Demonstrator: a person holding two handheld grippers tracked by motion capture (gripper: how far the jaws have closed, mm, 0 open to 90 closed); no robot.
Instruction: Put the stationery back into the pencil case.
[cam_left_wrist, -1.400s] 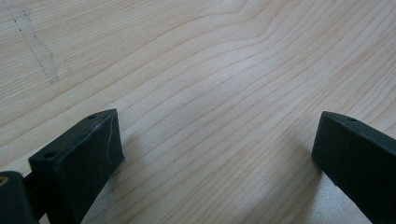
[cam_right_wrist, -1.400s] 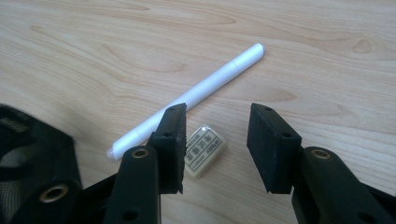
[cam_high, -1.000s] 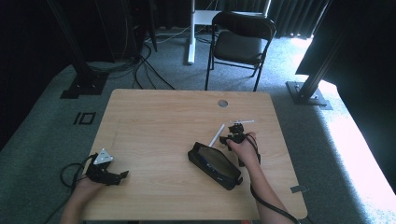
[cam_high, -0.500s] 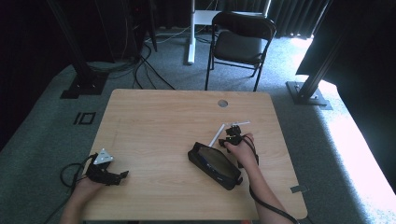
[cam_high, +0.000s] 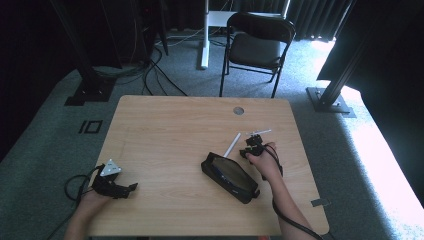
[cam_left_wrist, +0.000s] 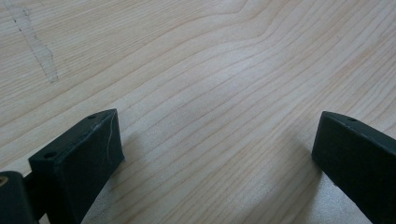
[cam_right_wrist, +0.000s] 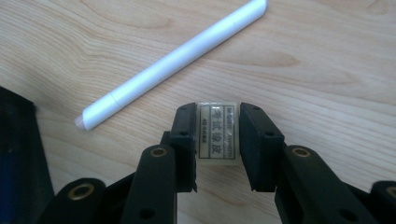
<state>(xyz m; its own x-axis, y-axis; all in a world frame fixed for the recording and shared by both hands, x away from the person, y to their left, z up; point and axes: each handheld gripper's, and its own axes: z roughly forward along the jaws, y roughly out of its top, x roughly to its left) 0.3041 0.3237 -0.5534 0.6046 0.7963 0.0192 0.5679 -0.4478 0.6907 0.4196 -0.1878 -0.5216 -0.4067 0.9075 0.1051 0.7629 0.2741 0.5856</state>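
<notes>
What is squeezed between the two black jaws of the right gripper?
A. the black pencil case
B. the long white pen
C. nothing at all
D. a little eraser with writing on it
D: in the right gripper view the right gripper has its jaws closed against both sides of the little eraser, while the white pen lies free on the table.
</notes>
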